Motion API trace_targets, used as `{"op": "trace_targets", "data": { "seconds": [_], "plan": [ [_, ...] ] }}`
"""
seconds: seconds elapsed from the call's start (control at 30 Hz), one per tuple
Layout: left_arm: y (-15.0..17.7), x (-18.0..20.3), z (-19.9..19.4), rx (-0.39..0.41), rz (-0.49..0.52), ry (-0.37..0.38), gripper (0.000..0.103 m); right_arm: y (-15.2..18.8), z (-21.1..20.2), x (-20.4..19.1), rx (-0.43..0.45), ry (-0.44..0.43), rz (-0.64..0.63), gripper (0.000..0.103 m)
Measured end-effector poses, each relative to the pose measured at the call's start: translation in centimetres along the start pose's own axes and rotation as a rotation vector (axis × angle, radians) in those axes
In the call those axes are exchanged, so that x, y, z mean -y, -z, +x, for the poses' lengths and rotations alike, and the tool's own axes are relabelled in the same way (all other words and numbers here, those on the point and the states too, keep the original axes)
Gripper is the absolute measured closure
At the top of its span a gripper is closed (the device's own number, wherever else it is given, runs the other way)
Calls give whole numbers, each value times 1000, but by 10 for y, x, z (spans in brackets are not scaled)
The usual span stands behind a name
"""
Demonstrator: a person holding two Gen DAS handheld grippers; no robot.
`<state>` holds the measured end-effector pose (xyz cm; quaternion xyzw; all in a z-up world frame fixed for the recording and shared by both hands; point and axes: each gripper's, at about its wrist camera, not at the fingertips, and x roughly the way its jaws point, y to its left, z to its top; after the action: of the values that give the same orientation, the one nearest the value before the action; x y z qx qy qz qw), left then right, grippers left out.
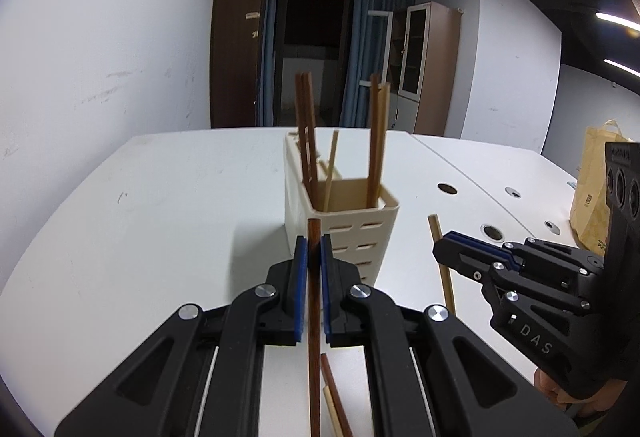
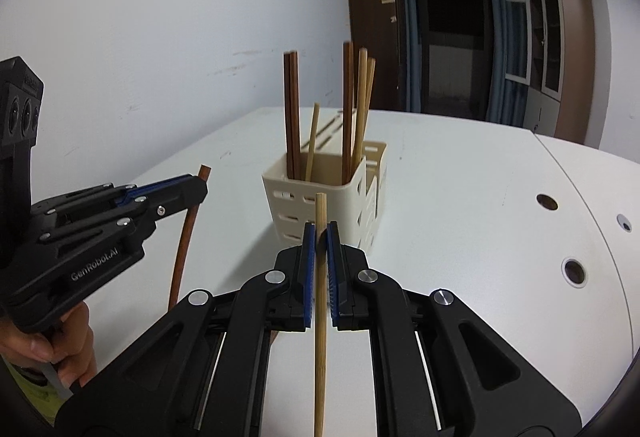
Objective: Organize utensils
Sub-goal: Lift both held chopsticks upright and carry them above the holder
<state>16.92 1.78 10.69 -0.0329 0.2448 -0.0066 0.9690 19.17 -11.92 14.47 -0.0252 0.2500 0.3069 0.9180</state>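
The cream utensil holder [image 1: 344,233] stood upright on the white table [image 1: 160,217], well in from its edges, with slotted walls and several chopsticks already standing in its front compartment: dark brown ones [image 1: 306,125] leaning to the left side and a mixed brown and pale group [image 1: 378,141] at the right, with one short pale stick [image 1: 330,165] tilted between them. From the right wrist view I saw the same holder [image 2: 320,197] with its sticks rising above the rim.

My left gripper [image 1: 314,269] was clenched on a dark brown chopstick [image 1: 314,317], which ran upright between the blue pads, its top end just in front of the holder's near wall. My right gripper [image 2: 320,257] was clamped on a pale bamboo chopstick [image 2: 320,317], likewise upright, its tip level with the holder's lower slots.

Both grippers sat side by side, near the holder but apart from it. In the left view two more chopsticks [image 1: 334,397] lay on the table under my gripper. Further out, a yellow paper bag [image 1: 592,189] stood at the table's right edge, and round cable holes [image 2: 574,272] dotted the surface. A hand [image 2: 48,345] gripped the left tool's handle.
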Motion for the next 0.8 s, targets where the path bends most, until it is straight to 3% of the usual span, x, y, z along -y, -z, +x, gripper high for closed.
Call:
{"op": "trace_targets", "data": {
  "seconds": [0.37, 0.8],
  "plan": [
    [-20, 12, -8, 58, 26, 9, 97, -21, -39, -6, 105, 15, -27, 98],
    [-60, 21, -27, 170, 40, 27, 97, -52, -53, -2, 211, 15, -30, 98]
  ]
}}
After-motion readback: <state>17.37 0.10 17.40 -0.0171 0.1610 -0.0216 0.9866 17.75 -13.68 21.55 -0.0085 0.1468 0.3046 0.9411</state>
